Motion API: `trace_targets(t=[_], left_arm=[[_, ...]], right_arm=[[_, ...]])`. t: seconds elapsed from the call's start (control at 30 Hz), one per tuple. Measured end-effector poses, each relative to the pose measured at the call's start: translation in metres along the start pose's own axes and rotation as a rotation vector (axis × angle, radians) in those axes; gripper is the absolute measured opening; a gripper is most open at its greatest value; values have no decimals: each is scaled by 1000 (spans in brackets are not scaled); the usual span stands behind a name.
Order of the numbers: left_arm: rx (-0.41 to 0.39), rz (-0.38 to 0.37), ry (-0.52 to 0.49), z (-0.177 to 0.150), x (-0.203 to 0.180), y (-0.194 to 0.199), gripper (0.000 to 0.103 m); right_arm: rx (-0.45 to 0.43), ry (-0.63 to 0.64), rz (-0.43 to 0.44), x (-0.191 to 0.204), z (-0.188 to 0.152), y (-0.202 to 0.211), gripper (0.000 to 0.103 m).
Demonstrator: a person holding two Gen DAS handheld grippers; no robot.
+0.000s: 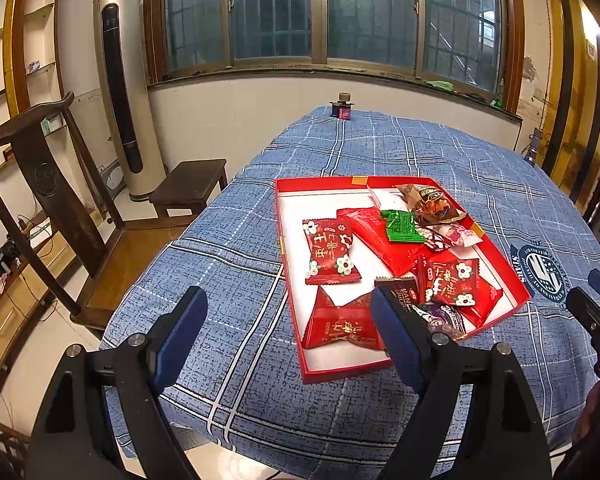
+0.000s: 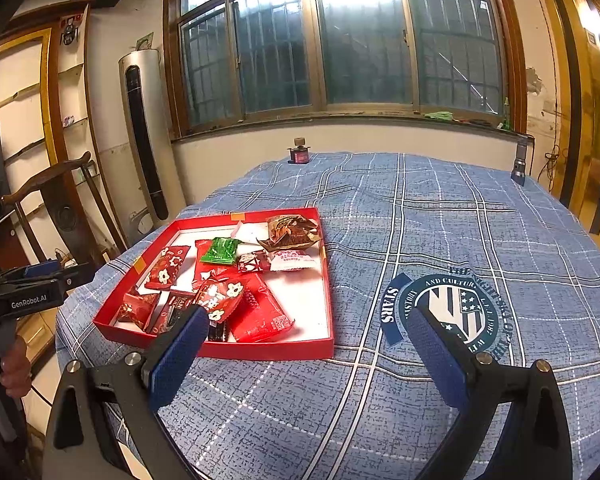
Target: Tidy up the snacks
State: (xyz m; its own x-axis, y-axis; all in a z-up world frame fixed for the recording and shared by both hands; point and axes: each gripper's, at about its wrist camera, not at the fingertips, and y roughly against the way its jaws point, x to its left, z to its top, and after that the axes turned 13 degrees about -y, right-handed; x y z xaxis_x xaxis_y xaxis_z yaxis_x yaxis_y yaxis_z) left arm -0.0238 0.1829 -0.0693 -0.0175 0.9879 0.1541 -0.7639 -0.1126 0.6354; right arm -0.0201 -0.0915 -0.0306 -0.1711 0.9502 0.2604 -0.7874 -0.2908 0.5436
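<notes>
**Snack tray loaded, both grippers idle above near edge**

Surface: round table under a blue plaid cloth point(image 1: 236, 248) with a printed navy crest point(image 2: 448, 312) on its right part. The cloth is bare apart from the tray and two small items at the far edge.

Tray: shallow red cardboard box lid with white floor point(image 1: 296, 208), lying flat on the cloth, left of the crest. All visible snacks lie inside it, loosely overlapping.

Contents, larger first:
- plain red foil pouch point(image 1: 376, 236), mid-tray
- red flower-print packet point(image 1: 330, 252), left side, lying alone on the white floor
- second red flower-print packet point(image 1: 452, 280), near right corner
- red packet point(image 1: 340, 324) at the near left corner
- clear bag of brown snack pieces point(image 1: 432, 204), far right corner
- green wrapper point(image 1: 400, 226), resting on the red pouch
- small pink-white wrapper point(image 1: 458, 236), just beside the green one

Left gripper point(image 1: 288, 316): blue-padded fingers spread wide, nothing between them, held above the tray's near left corner, not touching it.

Right gripper point(image 2: 304, 338): fingers likewise wide and empty, over the cloth between tray and crest.

Far edge: small dark red jar with cap point(image 1: 342, 106).
</notes>
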Motion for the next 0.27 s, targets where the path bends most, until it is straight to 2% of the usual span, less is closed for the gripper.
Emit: trace_targets(t=[0.17, 0.27], left_arm=[[-13, 3, 11, 0, 2, 0, 84], [-35, -29, 14, 2, 0, 2, 84]], right_arm=[[6, 5, -2, 2, -1, -3, 101], [6, 6, -5, 1, -2, -3, 101]])
